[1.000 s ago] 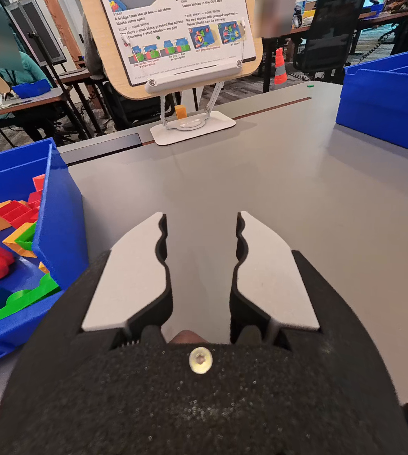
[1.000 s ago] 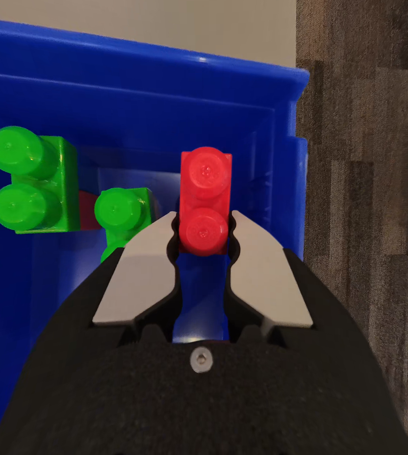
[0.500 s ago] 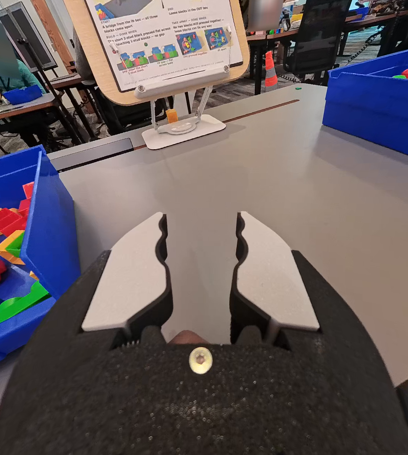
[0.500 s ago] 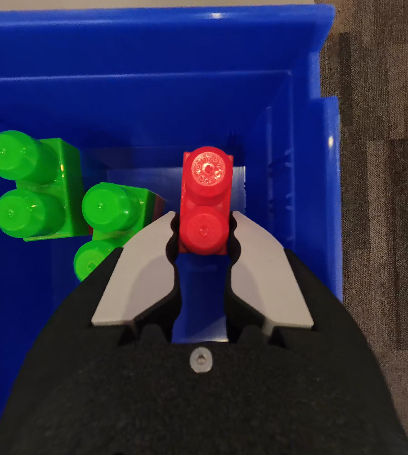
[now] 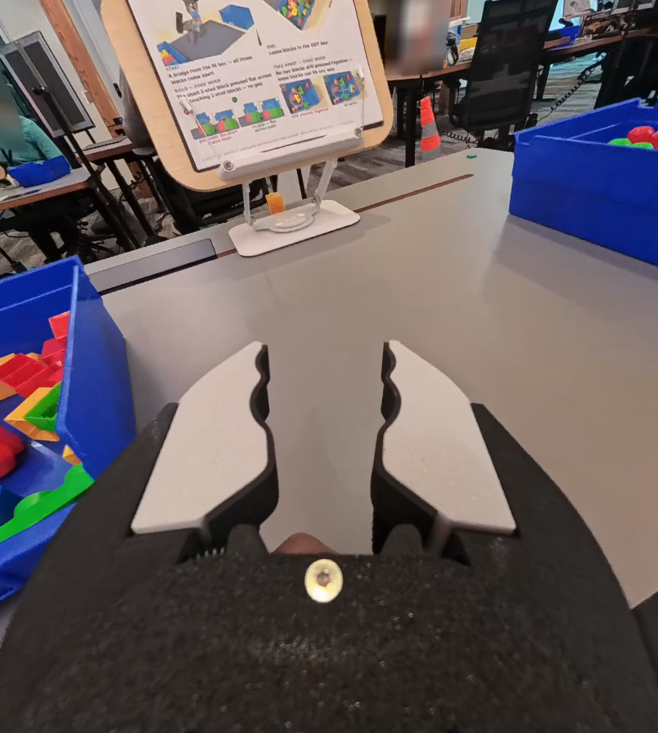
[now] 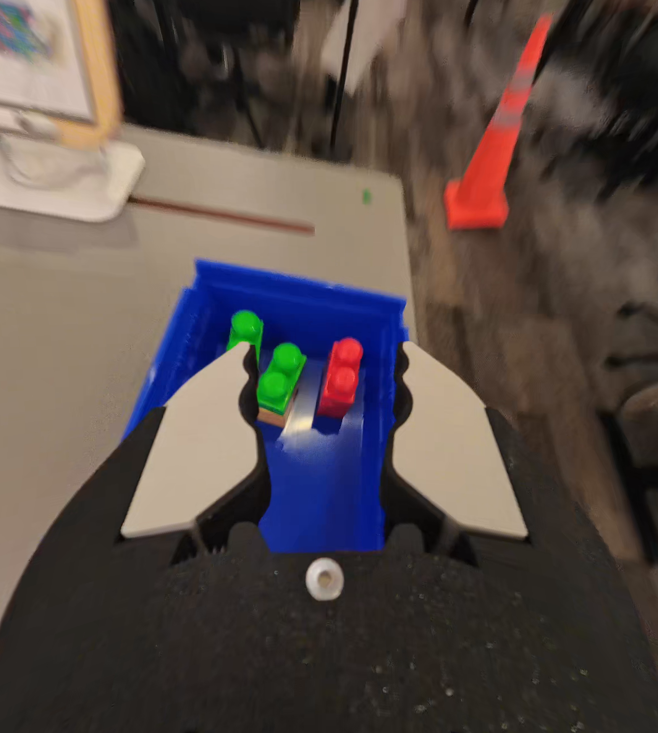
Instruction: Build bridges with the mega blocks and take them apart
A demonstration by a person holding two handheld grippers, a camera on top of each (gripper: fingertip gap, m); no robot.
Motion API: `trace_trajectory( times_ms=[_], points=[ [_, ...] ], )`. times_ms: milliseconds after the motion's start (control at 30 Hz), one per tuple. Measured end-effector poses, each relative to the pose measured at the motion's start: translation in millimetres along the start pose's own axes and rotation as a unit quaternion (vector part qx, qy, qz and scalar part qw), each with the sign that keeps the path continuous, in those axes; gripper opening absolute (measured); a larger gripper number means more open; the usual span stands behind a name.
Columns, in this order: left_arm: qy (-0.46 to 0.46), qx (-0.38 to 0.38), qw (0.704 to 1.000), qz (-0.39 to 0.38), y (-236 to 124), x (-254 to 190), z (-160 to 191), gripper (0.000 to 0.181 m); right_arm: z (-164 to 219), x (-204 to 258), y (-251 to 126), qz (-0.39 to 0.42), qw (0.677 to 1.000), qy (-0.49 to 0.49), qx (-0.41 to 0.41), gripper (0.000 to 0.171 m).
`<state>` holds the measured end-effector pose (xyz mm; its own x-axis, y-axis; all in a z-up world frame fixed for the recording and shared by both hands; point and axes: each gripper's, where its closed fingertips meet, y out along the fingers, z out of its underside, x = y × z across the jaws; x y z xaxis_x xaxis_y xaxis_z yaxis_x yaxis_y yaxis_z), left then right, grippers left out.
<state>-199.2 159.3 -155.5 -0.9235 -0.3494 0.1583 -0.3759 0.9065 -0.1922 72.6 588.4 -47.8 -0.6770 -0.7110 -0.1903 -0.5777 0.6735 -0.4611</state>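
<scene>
The right gripper (image 6: 322, 353) hangs wide and empty above the right bin (image 6: 299, 277). In that bin a red block (image 6: 341, 377) stands upright, with two green blocks (image 6: 279, 380) just left of it. The left gripper (image 5: 324, 349) is spread too, holding nothing over the bare table (image 5: 478, 317). The left bin (image 5: 93, 377) of mixed blocks sits beside it; beyond, a stand (image 5: 295, 226) bears a sheet.

black hand-held gripper (image 5: 324, 349), pale grey fingers (image 5: 208, 448), one screw (image 5: 323, 581).
</scene>
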Motion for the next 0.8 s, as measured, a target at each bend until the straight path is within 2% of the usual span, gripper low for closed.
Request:
trace_trajectory(
  times_ms=[67,133,200,267,367,500,567,700,800],
  points=[
    [-0.011,0.001,1.000,0.006,-0.2,1.0,-1.7,0.056,-19.7,22.2,-46.2,0.024,0.994,-0.050,-0.092,0.068],
    [-0.022,0.001,1.000,0.000,0.0,4.7,-2.5,0.057,-19.9,56.4,-80.4,0.027,0.981,-0.091,-0.168,0.069],
    [-0.032,0.003,0.999,-0.002,0.6,5.4,-2.0,0.060,-4.9,95.5,-101.0,0.005,0.971,-0.097,-0.220,0.060],
    [-0.041,-0.001,0.999,-0.012,1.1,7.7,-2.7,0.061,17.6,131.1,-107.2,-0.036,0.967,-0.078,-0.239,0.062],
    [-0.048,-0.006,0.998,-0.026,2.9,8.7,-2.8,0.062,43.9,172.3,-106.5,-0.090,0.962,-0.037,-0.255,0.059],
    [-0.050,-0.010,0.997,-0.053,7.9,13.4,-2.1,0.064,71.7,229.3,-87.0,-0.160,0.962,-0.009,-0.222,0.058],
    [-0.071,-0.003,0.995,-0.065,13.8,16.7,2.1,0.068,83.8,252.4,-70.4,-0.164,0.966,-0.024,-0.196,0.060],
    [-0.090,0.006,0.992,-0.085,25.1,28.0,10.8,0.073,94.0,286.3,-44.0,-0.180,0.968,-0.036,-0.173,0.075],
    [-0.114,0.010,0.990,-0.078,24.4,31.5,14.7,0.077,91.0,298.8,-32.9,-0.200,0.966,-0.024,-0.163,0.081]
  ],
)
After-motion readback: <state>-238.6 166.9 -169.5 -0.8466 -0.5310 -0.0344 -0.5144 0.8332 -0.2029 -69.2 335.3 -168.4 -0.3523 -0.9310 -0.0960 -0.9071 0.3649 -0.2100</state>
